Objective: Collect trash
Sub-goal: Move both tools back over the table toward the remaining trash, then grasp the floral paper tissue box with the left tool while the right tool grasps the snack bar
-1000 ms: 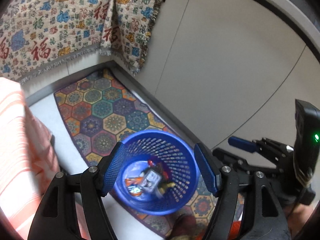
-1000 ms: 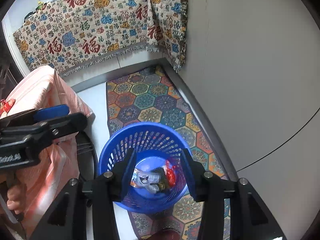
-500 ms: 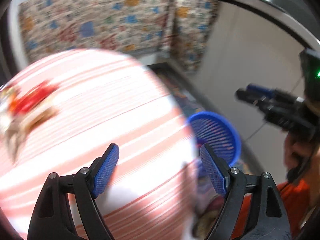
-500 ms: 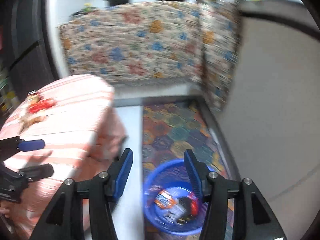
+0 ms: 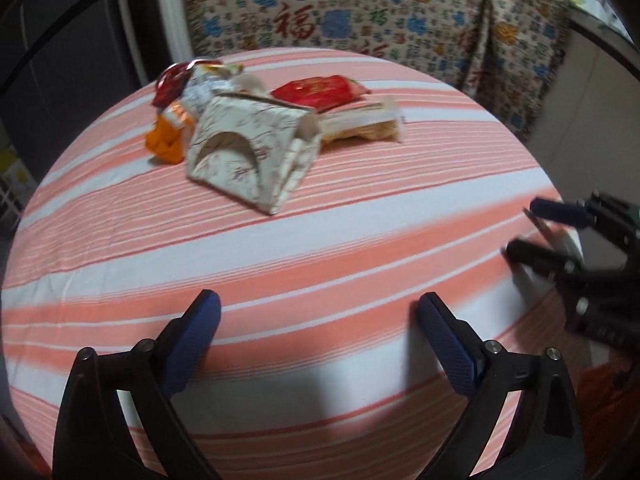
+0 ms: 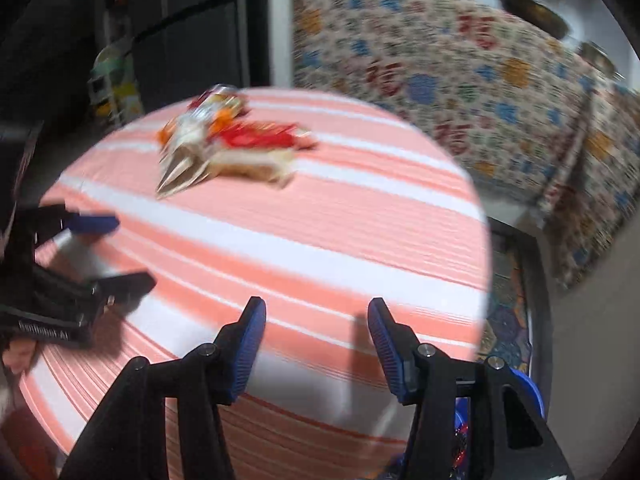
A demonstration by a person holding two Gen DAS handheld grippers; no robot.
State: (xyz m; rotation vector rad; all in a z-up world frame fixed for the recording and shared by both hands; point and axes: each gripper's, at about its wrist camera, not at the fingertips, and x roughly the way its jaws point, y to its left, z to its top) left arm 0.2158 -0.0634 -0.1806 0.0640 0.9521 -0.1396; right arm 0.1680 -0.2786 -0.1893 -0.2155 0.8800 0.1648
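Both empty, jaws apart: left hand-held gripper [image 5: 316, 336] and right hand-held gripper [image 6: 316, 340] poised over striped surface [image 5: 280, 264], facing far-left wrapper pile [image 5: 256, 120] awaiting collection.

Left hand-held gripper [image 5: 318, 330] gaping — right hand-held gripper [image 6: 316, 330] too.
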